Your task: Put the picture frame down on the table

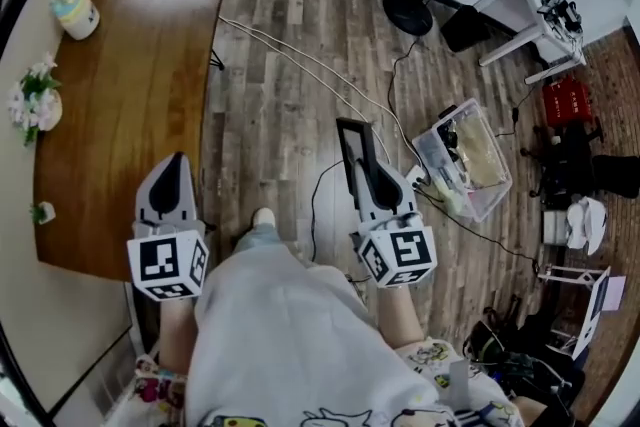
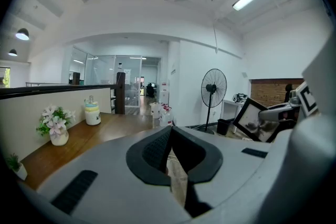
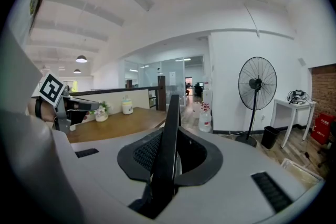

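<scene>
Carry phase of the task, before set-down. The right hand-held gripper point(image 1: 372, 163) was closed on the picture frame point(image 3: 170, 113), which stood upright and edge-on between its jaws and rose above their tips (a thin dark slab in the right gripper view). In the head view this hand-held gripper hung over the wooden floor, with the tabletop point(image 1: 130, 95) off to its left. The left hand-held gripper point(image 1: 172, 170) had its jaws closed together on nothing and sat over the tabletop's near edge. Ahead of the left hand-held gripper and to its left stood a vase of flowers point(image 1: 35, 105), and farther ahead a small jar point(image 1: 75, 13). The frame had not yet reached the wood. The next move would likely call for bringing the right hand-held gripper leftward over the bare wood, lowering until the frame's bottom edge met the surface, then parting the jaws.
</scene>
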The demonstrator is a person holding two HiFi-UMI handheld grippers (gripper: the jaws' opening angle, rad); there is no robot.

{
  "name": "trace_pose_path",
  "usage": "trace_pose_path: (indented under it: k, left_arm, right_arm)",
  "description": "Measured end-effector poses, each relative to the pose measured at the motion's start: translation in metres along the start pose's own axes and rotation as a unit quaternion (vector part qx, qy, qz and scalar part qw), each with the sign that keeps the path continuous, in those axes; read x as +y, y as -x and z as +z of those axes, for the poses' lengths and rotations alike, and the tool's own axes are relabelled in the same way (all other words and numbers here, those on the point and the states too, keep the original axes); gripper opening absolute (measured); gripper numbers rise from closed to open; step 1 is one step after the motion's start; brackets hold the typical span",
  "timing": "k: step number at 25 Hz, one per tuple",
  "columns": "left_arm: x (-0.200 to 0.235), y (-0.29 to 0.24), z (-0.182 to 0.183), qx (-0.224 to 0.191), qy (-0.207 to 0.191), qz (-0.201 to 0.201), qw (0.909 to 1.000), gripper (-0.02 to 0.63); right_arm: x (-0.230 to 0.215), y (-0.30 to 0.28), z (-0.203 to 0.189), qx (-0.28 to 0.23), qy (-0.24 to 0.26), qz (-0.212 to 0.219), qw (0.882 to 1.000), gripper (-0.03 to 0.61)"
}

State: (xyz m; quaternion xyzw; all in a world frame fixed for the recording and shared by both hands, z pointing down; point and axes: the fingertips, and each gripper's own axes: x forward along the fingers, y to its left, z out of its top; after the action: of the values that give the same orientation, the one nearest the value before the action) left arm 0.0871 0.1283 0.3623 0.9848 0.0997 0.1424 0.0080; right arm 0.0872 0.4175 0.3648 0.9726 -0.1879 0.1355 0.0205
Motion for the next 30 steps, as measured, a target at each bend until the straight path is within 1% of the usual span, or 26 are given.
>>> trace_pose_path:
  k: [5, 10, 14, 17, 22, 25, 27, 30]
  left_arm:
    - [0.025, -0.002, -0.001, 0.001, 0.009, 0.02, 0.9998, 0.003]
    - [0.056, 0.015, -0.003, 0.0, 0.035, 0.063, 0.9974, 0.003]
    - [0.088, 0.037, -0.011, -0.001, 0.057, 0.111, 0.9922, 0.003]
    - [0.11, 0.056, -0.017, 0.0, 0.077, 0.158, 0.9844, 0.003]
    - [0.147, 0.089, -0.026, 0.001, 0.105, 0.241, 0.9648, 0.003]
    - [0.177, 0.106, -0.031, 0.001, 0.12, 0.291, 0.9492, 0.003]
    - [0.195, 0.117, -0.035, -0.002, 0.133, 0.33, 0.9347, 0.003]
    - [0.217, 0.134, -0.041, -0.007, 0.154, 0.391, 0.9075, 0.003]
  right_arm:
    - [0.022, -0.034, 0.01, 0.002, 0.009, 0.029, 1.0, 0.054]
    - [0.054, -0.063, 0.024, 0.01, 0.031, 0.077, 0.996, 0.054]
    - [0.09, -0.091, 0.032, 0.019, 0.052, 0.13, 0.99, 0.054]
    - [0.124, -0.117, 0.04, 0.021, 0.07, 0.182, 0.981, 0.054]
    - [0.188, -0.16, 0.051, 0.029, 0.098, 0.272, 0.957, 0.054]
    - [0.233, -0.191, 0.055, 0.031, 0.114, 0.326, 0.938, 0.054]
    - [0.265, -0.212, 0.057, 0.032, 0.127, 0.364, 0.922, 0.054]
    - [0.312, -0.24, 0.064, 0.03, 0.145, 0.426, 0.893, 0.054]
